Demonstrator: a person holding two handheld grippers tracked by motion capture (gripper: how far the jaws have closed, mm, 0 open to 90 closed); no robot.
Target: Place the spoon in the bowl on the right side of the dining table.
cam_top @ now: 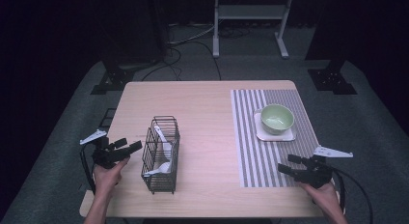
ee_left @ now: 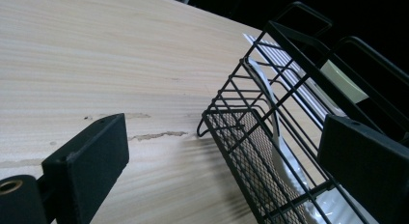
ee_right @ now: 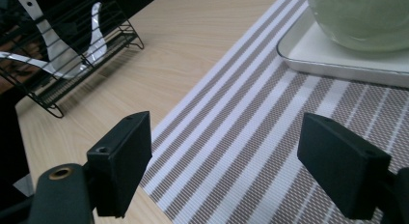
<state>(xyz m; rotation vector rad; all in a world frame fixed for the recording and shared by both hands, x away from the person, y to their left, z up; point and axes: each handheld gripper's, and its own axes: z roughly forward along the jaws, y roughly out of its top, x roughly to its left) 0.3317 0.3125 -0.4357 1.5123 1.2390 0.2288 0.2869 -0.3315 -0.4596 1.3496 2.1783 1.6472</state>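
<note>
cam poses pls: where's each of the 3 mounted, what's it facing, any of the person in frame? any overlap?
High view: overhead on the person's side, facing forward and down on the table; both forearms show, each hand with a hand-held gripper.
Left gripper view: rides the left hand-held gripper, facing the wire basket.
Right gripper view: rides the right hand-held gripper, facing the striped mat and green bowl.
Shared: all show the basket.

One wire basket (cam_top: 160,154) – two white spoons (cam_top: 163,143) – one bowl (cam_top: 277,118), one tray (cam_top: 275,133), one placemat (cam_top: 260,156).
</note>
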